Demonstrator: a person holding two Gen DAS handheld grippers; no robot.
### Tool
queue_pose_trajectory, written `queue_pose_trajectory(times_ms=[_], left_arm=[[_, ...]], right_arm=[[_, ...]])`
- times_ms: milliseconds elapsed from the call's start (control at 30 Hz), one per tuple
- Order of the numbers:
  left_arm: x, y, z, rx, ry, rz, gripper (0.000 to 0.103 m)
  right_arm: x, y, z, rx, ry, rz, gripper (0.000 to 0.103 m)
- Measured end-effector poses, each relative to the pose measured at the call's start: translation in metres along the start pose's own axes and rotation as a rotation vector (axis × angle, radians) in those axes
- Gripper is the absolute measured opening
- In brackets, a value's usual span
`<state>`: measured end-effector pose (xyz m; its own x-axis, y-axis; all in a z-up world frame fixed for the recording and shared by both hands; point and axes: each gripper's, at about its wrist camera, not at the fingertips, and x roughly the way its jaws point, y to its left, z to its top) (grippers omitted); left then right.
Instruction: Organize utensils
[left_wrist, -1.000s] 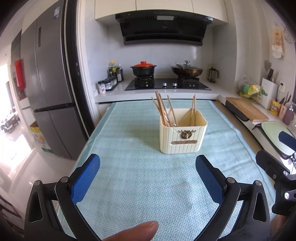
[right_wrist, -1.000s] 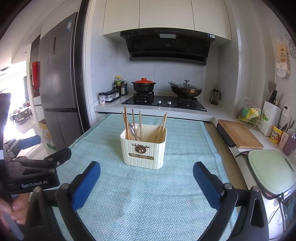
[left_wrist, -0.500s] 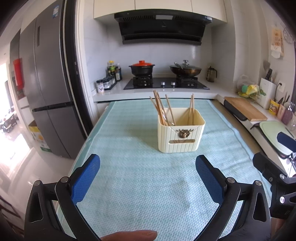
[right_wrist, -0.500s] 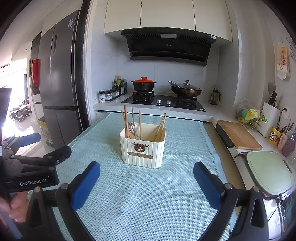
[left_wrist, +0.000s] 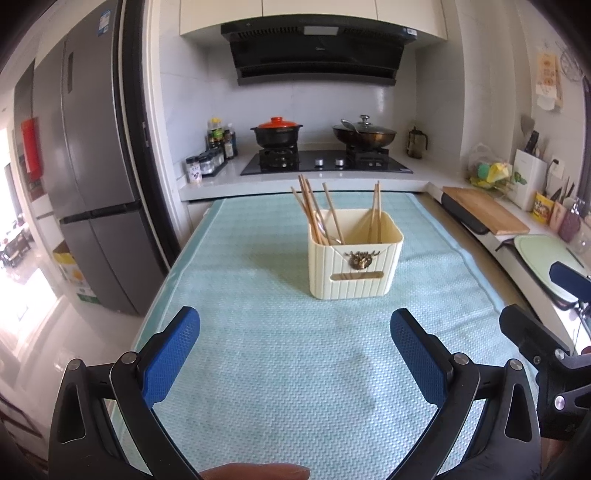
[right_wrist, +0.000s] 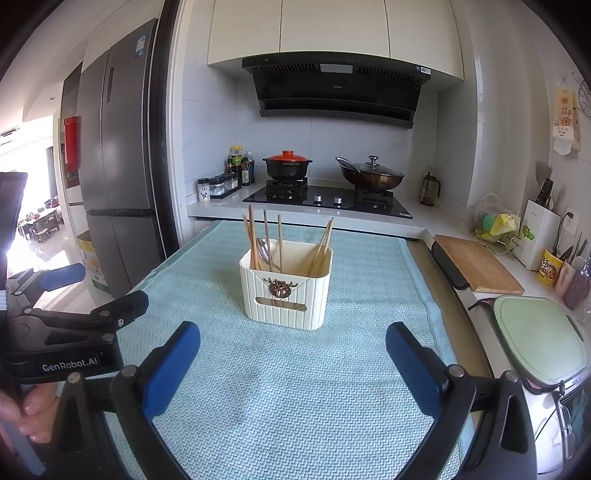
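Both tools, left tool (left_wrist: 294, 347) and right tool (right_wrist: 293, 350), hang wide and empty, short of the holder (left_wrist: 355, 258), likely because chopsticks (left_wrist: 314, 212) and spoon (right_wrist: 264, 251) look already sorted.

Can't really see the lower ends of the chopsticks (left_wrist: 314, 212) or most of the spoon (right_wrist: 264, 251), since they drop down inside the cream holder (left_wrist: 354, 266) straight ahead of the fingers (left_wrist: 171, 354) and its wall covers them. The labels on the spice jars (right_wrist: 218, 186) way out past the holder are too small to read, and the hand (right_wrist: 22, 410) off to the left of the right gripper's fingers is chopped by the frame edge. There's also a fingertip (left_wrist: 255, 472) poking in below the left fingers, mostly cut off at the bottom.
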<state>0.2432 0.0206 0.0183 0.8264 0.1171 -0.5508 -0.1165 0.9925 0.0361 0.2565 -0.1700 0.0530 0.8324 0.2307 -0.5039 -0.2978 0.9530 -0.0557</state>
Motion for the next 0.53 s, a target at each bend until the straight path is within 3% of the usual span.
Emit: queue_pose_trajectory(times_ms=[533], left_arm=[[-0.0061, 0.0007, -0.0026, -0.002, -0.016, 0.005, 0.103]], right_arm=[[-0.0035, -0.0039, -0.0025, 0.01, -0.003, -0.006, 0.102]])
